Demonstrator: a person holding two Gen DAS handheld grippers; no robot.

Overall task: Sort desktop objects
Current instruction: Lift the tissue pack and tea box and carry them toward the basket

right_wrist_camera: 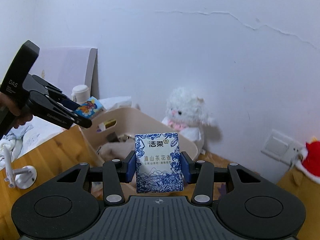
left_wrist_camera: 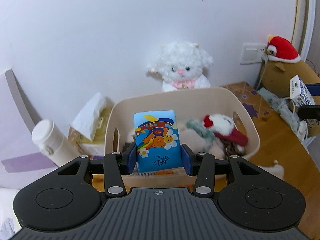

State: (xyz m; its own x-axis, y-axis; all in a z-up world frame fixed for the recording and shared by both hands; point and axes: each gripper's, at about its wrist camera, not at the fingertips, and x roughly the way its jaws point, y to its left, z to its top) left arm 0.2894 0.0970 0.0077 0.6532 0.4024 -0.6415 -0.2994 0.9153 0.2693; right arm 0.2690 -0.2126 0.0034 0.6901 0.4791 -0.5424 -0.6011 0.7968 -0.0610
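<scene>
My left gripper (left_wrist_camera: 159,157) is shut on a blue cartoon-bear tissue pack (left_wrist_camera: 157,140) and holds it above the near rim of a beige bin (left_wrist_camera: 220,96). The bin holds small plush toys (left_wrist_camera: 222,130). My right gripper (right_wrist_camera: 159,167) is shut on a white-and-blue floral tissue pack (right_wrist_camera: 159,162), held above the bin's (right_wrist_camera: 140,118) right side. The left gripper (right_wrist_camera: 80,113) with its blue pack (right_wrist_camera: 90,107) also shows in the right wrist view, and the right one's pack (left_wrist_camera: 301,93) shows at the left wrist view's right edge.
A white plush lamb (left_wrist_camera: 181,66) sits against the wall behind the bin. A tissue box (left_wrist_camera: 90,120) and a white bottle (left_wrist_camera: 50,140) stand left of the bin. A brown plush with a red hat (left_wrist_camera: 284,60) is at right. A white stand (right_wrist_camera: 22,175) sits on the wooden desk (right_wrist_camera: 50,154).
</scene>
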